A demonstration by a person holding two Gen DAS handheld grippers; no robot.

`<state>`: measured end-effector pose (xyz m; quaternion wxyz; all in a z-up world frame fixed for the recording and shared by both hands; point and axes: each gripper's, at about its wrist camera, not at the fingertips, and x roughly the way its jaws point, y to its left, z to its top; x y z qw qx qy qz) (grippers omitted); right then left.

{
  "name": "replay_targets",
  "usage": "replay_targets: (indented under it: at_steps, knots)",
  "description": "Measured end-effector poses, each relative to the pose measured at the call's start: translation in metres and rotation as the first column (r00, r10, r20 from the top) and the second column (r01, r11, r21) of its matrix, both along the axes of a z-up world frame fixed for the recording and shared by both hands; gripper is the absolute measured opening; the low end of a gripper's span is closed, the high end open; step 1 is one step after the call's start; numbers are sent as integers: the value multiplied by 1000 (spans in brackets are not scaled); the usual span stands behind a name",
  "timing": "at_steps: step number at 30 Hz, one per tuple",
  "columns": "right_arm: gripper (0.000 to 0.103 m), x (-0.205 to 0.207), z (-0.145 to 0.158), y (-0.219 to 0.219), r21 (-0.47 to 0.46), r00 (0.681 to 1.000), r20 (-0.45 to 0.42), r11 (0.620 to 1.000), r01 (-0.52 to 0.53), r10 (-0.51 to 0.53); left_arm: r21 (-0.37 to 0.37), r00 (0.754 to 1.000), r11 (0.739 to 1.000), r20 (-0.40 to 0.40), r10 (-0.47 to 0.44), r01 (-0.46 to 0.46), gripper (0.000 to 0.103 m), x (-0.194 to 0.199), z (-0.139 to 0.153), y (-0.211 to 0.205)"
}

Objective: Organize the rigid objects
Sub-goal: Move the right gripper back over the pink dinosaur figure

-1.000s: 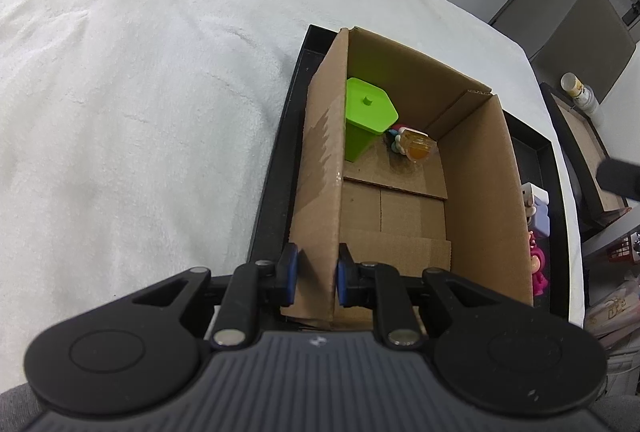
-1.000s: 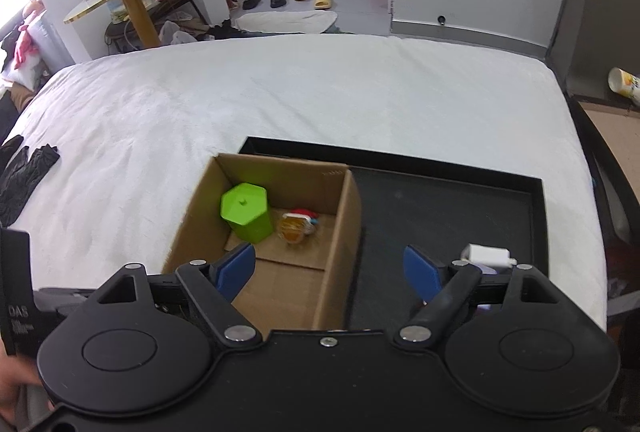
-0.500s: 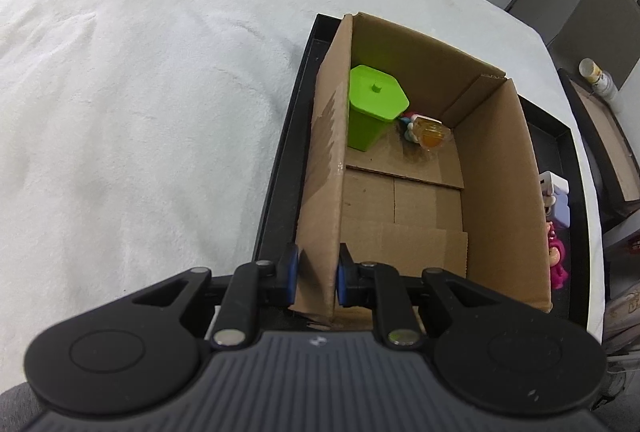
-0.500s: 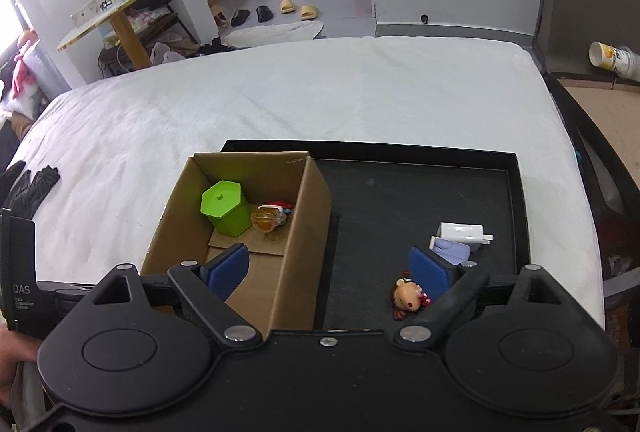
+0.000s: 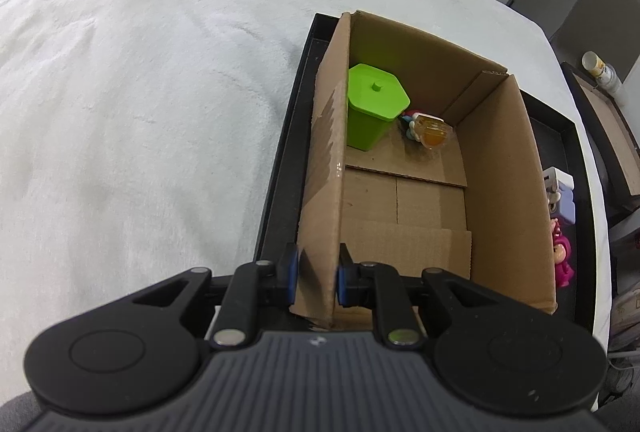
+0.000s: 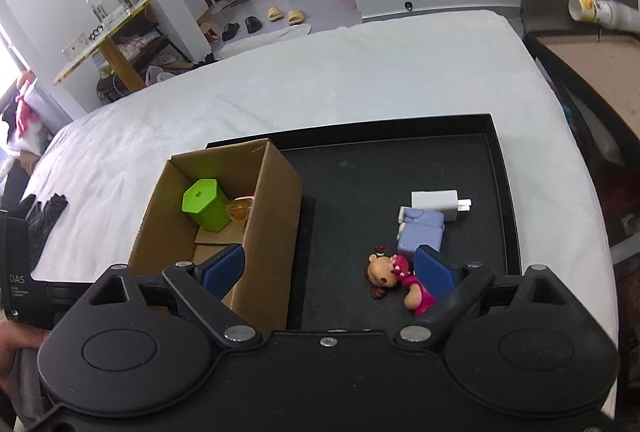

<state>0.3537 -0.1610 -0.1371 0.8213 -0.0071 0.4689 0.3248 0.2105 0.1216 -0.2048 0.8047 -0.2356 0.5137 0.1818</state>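
Observation:
An open cardboard box [image 5: 500, 184] [image 6: 276, 216] stands on the left of a black tray [image 6: 360, 168] on a white bed. Inside lie a green hexagonal container [image 5: 372, 104] [image 6: 204, 204] and a small orange-and-clear toy [image 5: 428, 130] [image 6: 238, 210]. My left gripper [image 5: 316, 272] is shut on the box's near left wall. My right gripper [image 6: 332, 268] is open and empty above the tray. A pink doll figure [image 6: 400, 280] [image 5: 560, 260], a lavender block [image 6: 422, 232] and a white charger plug [image 6: 436, 202] lie on the tray right of the box.
White bedding [image 5: 140, 92] spreads left and beyond the tray. Black gloves [image 6: 44, 216] lie at the bed's left edge. A side table [image 6: 592, 64] with a bottle [image 6: 600, 10] stands to the right. A desk and slippers lie beyond the bed.
My right gripper has pulled up and back, bringing the doll, block and plug into view. My left gripper keeps its hold on the box wall; the box looks to have turned slightly.

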Motion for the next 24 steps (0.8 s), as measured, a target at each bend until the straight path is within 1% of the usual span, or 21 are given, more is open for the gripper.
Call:
replay_targets:
  at_steps: [4, 8, 11, 15, 19, 21, 23, 24]
  knots:
    - [92, 1, -7, -8, 10, 1000, 0, 1000, 8, -8, -2, 1000, 1000, -5, 15, -15, 16, 0, 2, 3]
    - [92, 5, -16, -20, 22, 1000, -4, 999, 27, -27, 16, 1000, 1000, -16, 0, 0, 15, 3, 4, 1]
    - [91, 9, -29, -28, 25, 998, -35, 998, 61, -60, 27, 1000, 1000, -17, -4, 5, 15, 3, 4, -1]
    - [89, 16, -42, -34, 20, 993, -80, 996, 89, -87, 21, 1000, 1000, -15, 0, 0, 15, 2, 3, 1]
    - [88, 24, -55, -33, -17, 989, -108, 995, 98, -99, 18, 1000, 1000, -9, 7, -7, 15, 2, 4, 3]
    - [84, 28, -62, -30, -37, 987, -128, 995, 93, -97, 22, 1000, 1000, -7, 16, -16, 15, 2, 4, 3]
    - [78, 32, -69, -27, -57, 985, -142, 994, 91, -98, 19, 1000, 1000, -7, 22, -22, 15, 1, 4, 4]
    - [77, 33, -72, -27, -64, 983, -153, 994, 89, -98, 20, 1000, 1000, -7, 22, -22, 15, 0, 4, 4]
